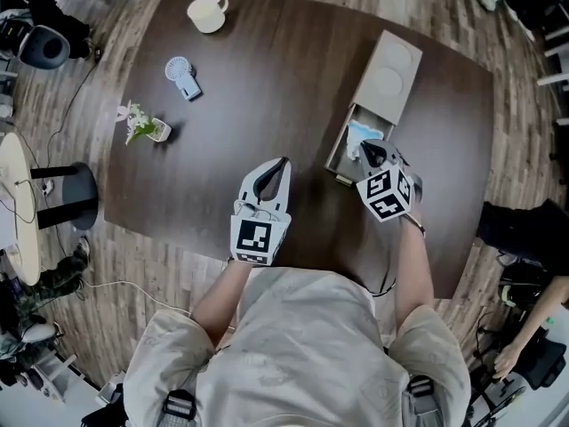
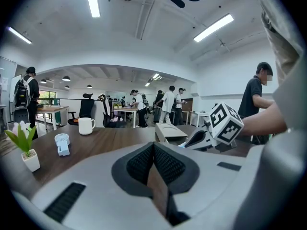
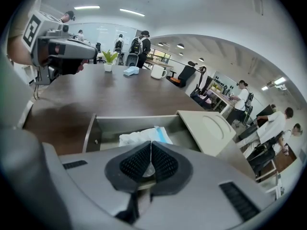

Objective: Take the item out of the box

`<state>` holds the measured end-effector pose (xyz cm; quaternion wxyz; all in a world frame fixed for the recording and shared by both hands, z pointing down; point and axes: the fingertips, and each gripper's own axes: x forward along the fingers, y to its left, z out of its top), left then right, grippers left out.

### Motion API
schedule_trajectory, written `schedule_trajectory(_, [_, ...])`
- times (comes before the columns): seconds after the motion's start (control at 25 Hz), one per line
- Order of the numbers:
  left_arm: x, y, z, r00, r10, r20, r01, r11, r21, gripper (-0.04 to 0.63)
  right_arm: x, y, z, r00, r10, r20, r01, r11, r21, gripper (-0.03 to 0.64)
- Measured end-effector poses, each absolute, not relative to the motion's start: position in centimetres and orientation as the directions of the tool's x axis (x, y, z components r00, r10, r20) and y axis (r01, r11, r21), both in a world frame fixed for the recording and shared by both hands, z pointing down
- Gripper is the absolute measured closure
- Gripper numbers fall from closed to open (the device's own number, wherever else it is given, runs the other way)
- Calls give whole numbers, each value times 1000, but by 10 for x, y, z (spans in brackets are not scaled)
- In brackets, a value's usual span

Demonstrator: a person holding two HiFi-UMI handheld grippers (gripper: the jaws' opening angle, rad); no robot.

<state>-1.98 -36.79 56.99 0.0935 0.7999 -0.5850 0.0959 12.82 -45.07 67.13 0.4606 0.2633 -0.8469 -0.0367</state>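
A beige box [image 1: 384, 78] lies on the dark wooden table [image 1: 258, 78] with its drawer [image 1: 340, 160] pulled out toward me. Inside the drawer lies a white and blue plastic packet [image 1: 359, 137]. My right gripper [image 1: 367, 148] hangs over the drawer's open end, shut on the near edge of the packet [image 3: 144, 135], and a thin strip of wrapper shows between the right gripper's [image 3: 151, 146] pads. My left gripper [image 1: 272, 173] rests over the table left of the box, shut with nothing in it. In the left gripper view the left gripper [image 2: 153, 146] has its pads together.
A white cup [image 1: 207, 13] stands at the table's far edge, with a small blue hand fan [image 1: 181, 74] and a little potted plant [image 1: 142, 124] to the left. The table's near edge runs just below the grippers. Several people stand far behind the table.
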Motion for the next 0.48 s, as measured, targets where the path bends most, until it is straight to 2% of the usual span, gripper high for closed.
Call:
schedule_trajectory(0.32, [-14, -368, 566, 308, -916, 256, -950, -312, 26, 592, 131, -452, 654, -456, -516, 725, -455, 836, 308, 615])
schedule_trajectory(0.48, [-12, -364, 563, 313, -914, 258, -947, -320, 18, 592, 135, -453, 635, -472, -568, 674, -519, 797, 308, 615])
